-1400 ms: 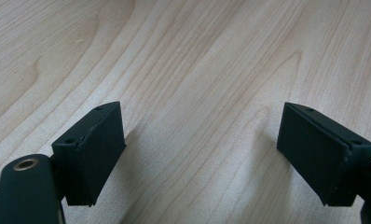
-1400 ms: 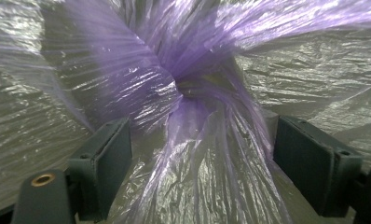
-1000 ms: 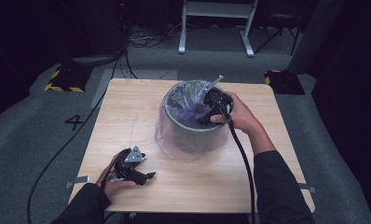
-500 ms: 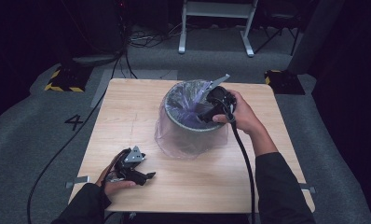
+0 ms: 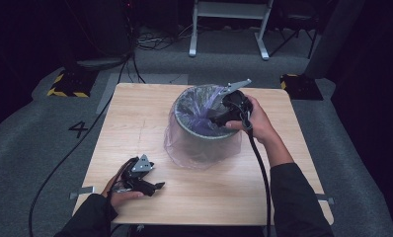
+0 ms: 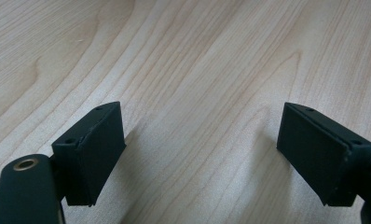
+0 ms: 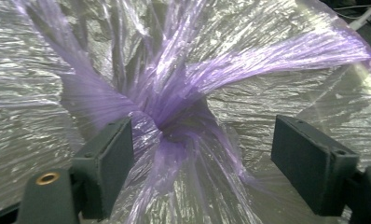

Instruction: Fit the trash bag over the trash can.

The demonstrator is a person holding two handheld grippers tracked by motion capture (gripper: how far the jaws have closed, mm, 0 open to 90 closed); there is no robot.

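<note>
1. Near the front left corner of the table (image 5: pixel 135 113), the left hand (image 5: pixel 116 190) rests on the wood, palm down around the left gripper (image 5: pixel 152 186), which lies low and points toward the right edge; its jaws stand wide apart over bare wood with nothing between them.
2. Toward the back edge, right of the middle, sits the bin (image 5: pixel 204 129), lined with a thin purple bag (image 7: pixel 174 107) whose skirt hangs down the outside wall.
3. Over the bin's right rim, the right forearm stretches in from the front right corner, wrist bent, tipping the right gripper (image 5: pixel 215 118) down into the bin.
4. Its jaws have just been closing yet stand wide, the bag's gathered twist between them; the left pad (image 7: pixel 113 158) seems to brush the film, though the view is too close to be sure.
</note>
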